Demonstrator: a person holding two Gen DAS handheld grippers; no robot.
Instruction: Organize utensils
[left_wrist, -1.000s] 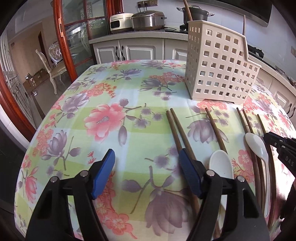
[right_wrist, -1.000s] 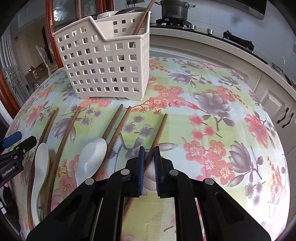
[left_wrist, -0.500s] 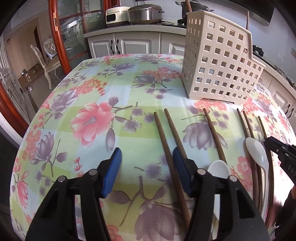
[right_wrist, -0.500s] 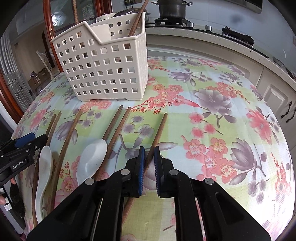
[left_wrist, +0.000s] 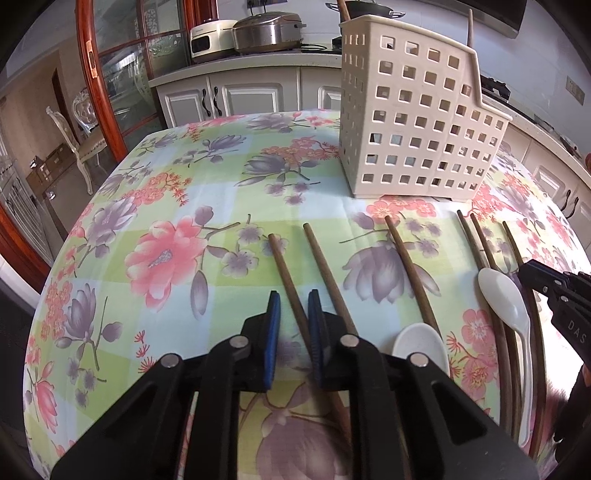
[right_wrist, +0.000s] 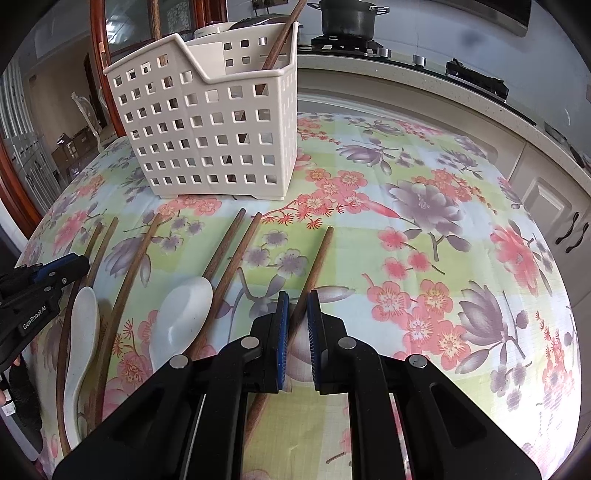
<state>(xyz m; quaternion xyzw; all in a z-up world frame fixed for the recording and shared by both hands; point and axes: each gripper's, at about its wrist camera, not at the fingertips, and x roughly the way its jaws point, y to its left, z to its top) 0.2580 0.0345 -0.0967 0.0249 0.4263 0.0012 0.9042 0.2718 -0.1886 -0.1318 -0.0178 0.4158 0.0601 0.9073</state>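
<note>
Several brown wooden chopsticks and two white spoons lie on the floral tablecloth in front of a beige perforated utensil basket (left_wrist: 413, 110), also in the right wrist view (right_wrist: 214, 122). My left gripper (left_wrist: 293, 314) is shut on the leftmost chopstick (left_wrist: 284, 273). My right gripper (right_wrist: 295, 314) is shut on the rightmost chopstick (right_wrist: 317, 258). One white spoon (left_wrist: 502, 295) lies by the right side, another (left_wrist: 421, 343) nearer the middle. The basket holds a wooden utensil (right_wrist: 280, 37).
The table (left_wrist: 177, 206) drops off at its rounded edges. Kitchen counters with a rice cooker (left_wrist: 269, 31) and a pot (right_wrist: 347, 18) stand behind. A chair (left_wrist: 77, 125) stands at the left beyond a red door frame.
My left gripper moved left over the leftmost chopstick and closed from wide open onto it. My right gripper stayed shut on its chopstick.
</note>
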